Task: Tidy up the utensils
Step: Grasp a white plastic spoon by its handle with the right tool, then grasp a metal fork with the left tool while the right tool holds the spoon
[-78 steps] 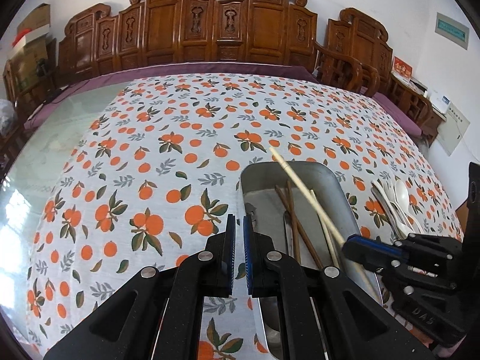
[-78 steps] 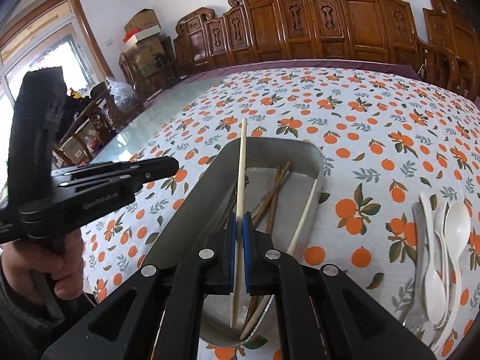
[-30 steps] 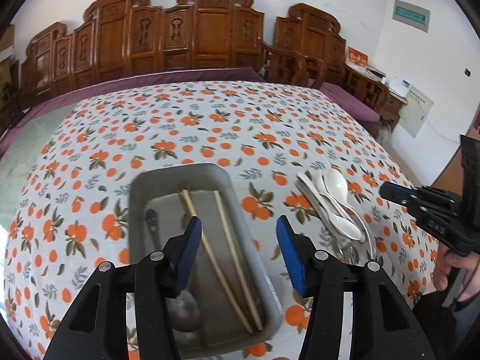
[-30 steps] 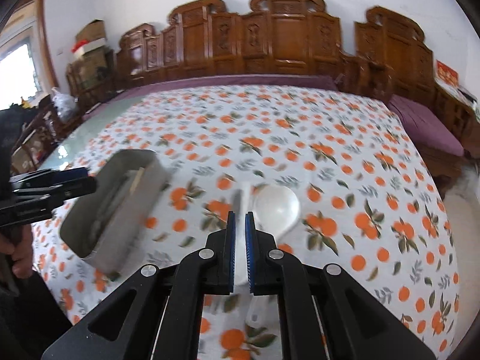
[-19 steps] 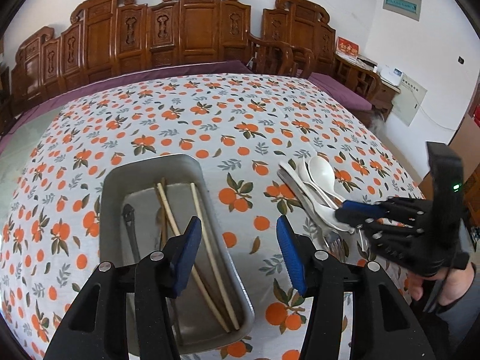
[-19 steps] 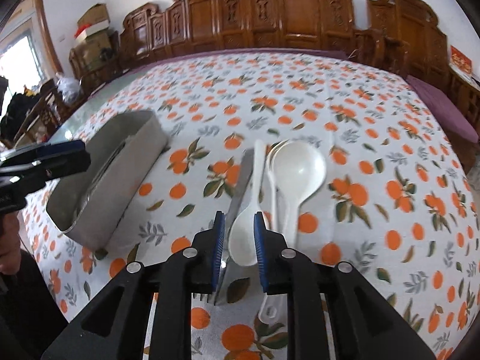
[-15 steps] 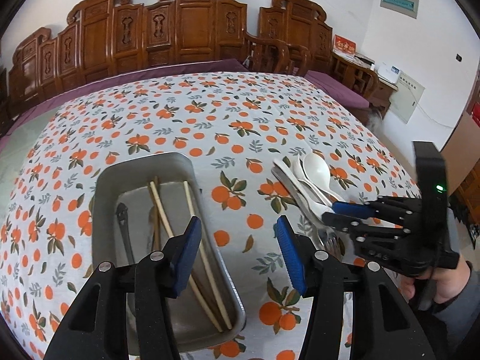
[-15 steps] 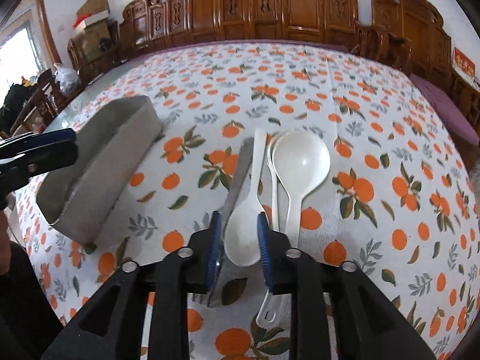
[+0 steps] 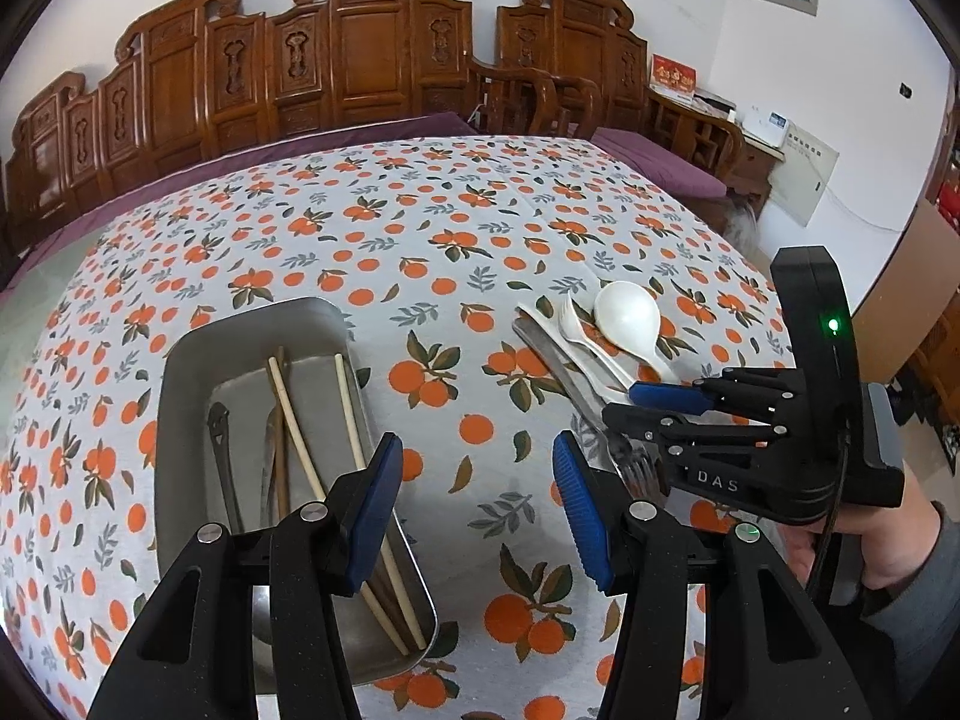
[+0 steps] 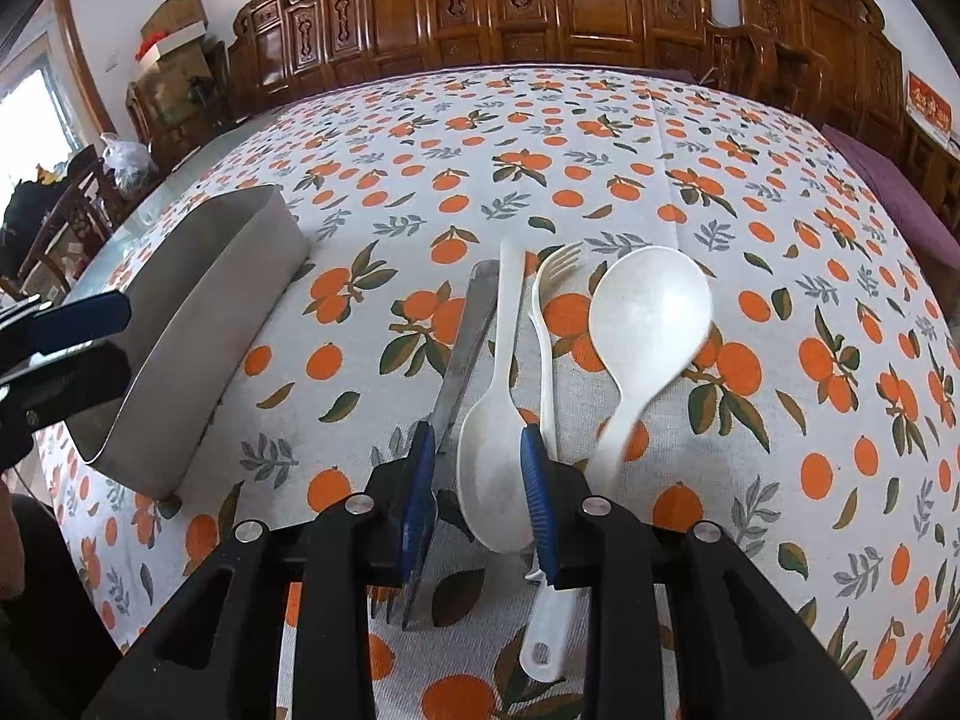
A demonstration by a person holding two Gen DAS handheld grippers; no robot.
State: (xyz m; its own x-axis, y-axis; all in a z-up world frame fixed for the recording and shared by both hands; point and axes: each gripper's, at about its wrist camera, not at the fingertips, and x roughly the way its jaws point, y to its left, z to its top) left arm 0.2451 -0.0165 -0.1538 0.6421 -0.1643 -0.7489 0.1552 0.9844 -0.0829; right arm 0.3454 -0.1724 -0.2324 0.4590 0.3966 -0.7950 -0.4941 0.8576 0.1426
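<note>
While right gripper [image 10: 477, 480] jaws close narrowly, white plastic spoon [image 10: 489, 468] bowl lies between them, pads apart | left gripper [image 9: 474, 516] jaws half-wide, empty, beside rectangular steel tray [image 9: 186, 372]

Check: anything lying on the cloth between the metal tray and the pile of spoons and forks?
Nothing. Between the metal tray and the utensil pile, only bare orange-print tablecloth shows; the left wrist view shows it best.

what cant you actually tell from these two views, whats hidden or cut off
- Near end of the metal tray and the chopsticks: left wrist view, covered by the left gripper.
- Tray contents: right wrist view shows only its outer wall.
- Metal fork tines: right wrist view, behind the right gripper, whose jaws are closing around the white spoon; pad contact unclear.
- Dark utensil in the tray: type unclear.
</note>
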